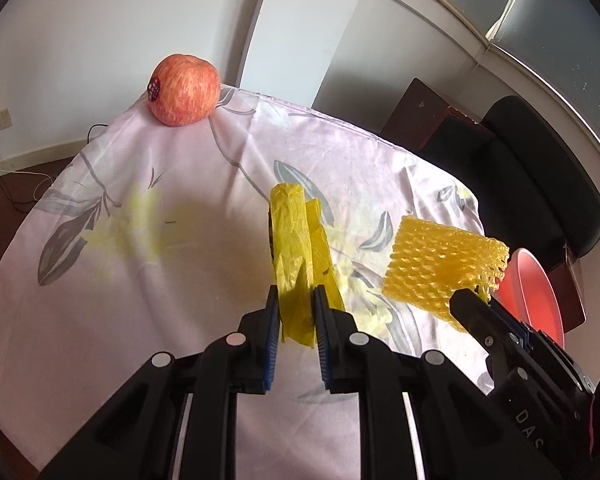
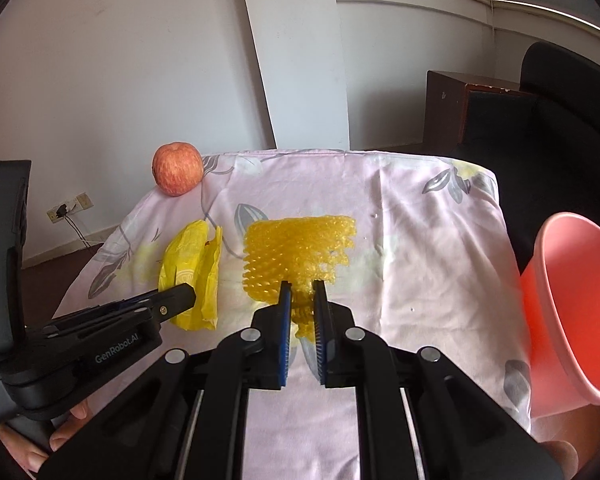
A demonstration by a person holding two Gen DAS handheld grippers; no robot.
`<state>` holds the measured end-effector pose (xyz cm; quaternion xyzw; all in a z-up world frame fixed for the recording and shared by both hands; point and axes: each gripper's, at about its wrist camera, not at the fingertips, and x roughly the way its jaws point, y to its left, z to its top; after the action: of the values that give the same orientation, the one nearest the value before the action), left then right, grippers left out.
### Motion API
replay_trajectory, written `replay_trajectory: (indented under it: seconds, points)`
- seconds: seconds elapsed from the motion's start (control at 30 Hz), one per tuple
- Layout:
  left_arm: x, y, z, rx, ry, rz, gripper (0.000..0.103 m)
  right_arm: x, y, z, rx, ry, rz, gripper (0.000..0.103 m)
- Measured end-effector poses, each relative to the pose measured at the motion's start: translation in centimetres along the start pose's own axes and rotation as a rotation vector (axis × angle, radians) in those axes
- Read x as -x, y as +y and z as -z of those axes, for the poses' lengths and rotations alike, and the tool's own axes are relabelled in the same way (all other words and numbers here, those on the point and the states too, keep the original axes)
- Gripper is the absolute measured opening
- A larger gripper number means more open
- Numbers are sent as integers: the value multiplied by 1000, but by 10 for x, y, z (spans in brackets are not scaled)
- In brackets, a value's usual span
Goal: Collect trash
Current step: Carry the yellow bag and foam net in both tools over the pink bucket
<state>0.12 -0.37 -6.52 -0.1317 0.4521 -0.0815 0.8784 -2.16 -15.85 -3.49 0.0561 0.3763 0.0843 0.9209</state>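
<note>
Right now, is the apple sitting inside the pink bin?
No, the apple rests on the cloth-covered table at its far left corner, while the pink bin stands off the table's right side.

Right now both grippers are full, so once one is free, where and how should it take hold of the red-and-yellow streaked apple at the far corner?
Grip the apple across its widest middle, coming from the near side. It sits upright at the pink floral cloth's far left corner, so pushing risks rolling it off.

"GenRobot.AI" is printed on the left tool (image 2: 188,300).
</note>
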Motion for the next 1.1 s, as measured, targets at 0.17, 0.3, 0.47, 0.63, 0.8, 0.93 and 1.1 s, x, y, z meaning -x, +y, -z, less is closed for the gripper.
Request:
replay_trajectory:
  seconds: [0.17, 0.3, 0.47, 0.63, 0.8, 0.93, 1.1]
  points:
    - [16, -11, 16, -44, -24, -20, 16, 12, -6, 15, -54, 25, -24, 11]
    - [24, -18, 26, -65, -32, -30, 16, 23, -8, 26, -59, 21, -11, 11]
    - [29, -27, 36, -87, -30, -36, 16, 36, -14, 34, -76, 14, -12, 11]
    - [32, -36, 43, -110, -33, -46, 16, 44, -20, 39, -93, 13, -10, 11]
    - [33, -44, 47, -135, -37, -50, 16, 51, -27, 42, -104, 3, -5, 11]
    - [35, -51, 50, -156, -43, -54, 16, 56, -32, 44, -115, -6, -7, 11]
    - [36, -61, 54, -183, -46, -57, 16, 60, -37, 46, -123, -15, -3, 11]
